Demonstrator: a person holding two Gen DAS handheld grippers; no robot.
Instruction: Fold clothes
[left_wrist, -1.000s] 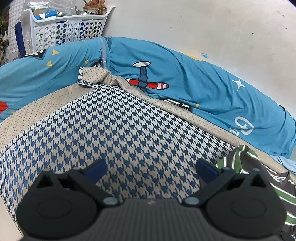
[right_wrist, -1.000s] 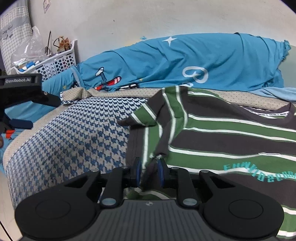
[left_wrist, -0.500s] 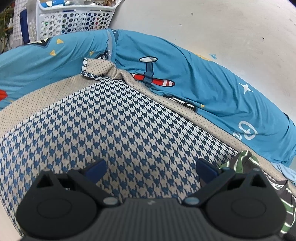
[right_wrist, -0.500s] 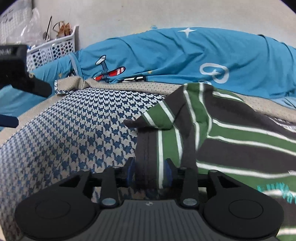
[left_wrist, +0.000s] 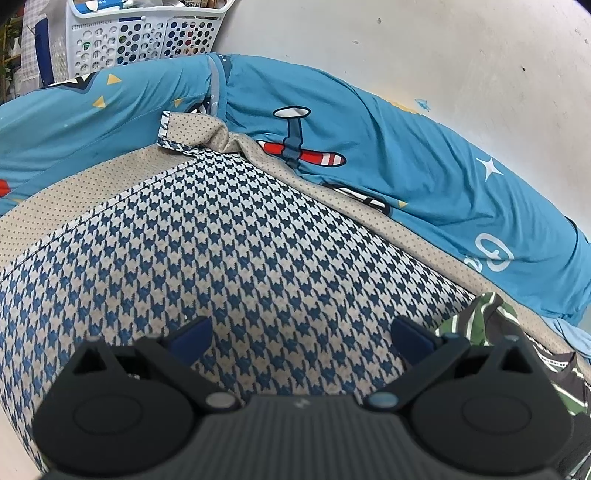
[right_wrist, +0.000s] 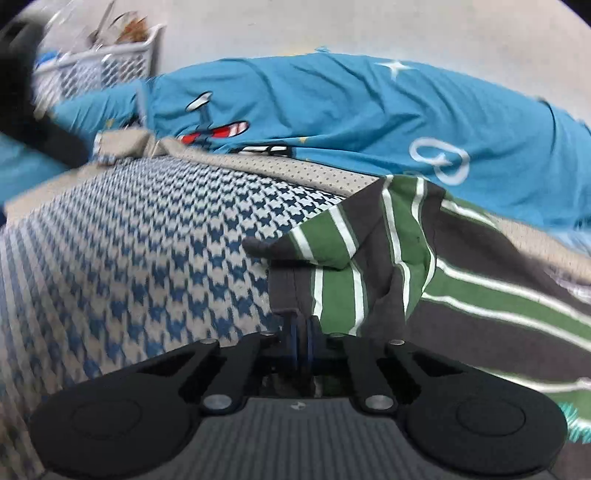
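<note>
Your right gripper (right_wrist: 301, 328) has its fingers clenched on the limp green-and-grey striped shirt (right_wrist: 424, 266); it'll sag, so grip hems. Left gripper (left_wrist: 301, 334) fingers spread, empty.

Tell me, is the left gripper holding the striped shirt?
No, the left gripper is open over the checked cover, with the striped shirt off to its right.

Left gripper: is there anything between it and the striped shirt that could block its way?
Nothing visible does. The left gripper is open over bare houndstooth blanket, and the striped shirt lies just to its right, pinched by the right gripper.
</note>
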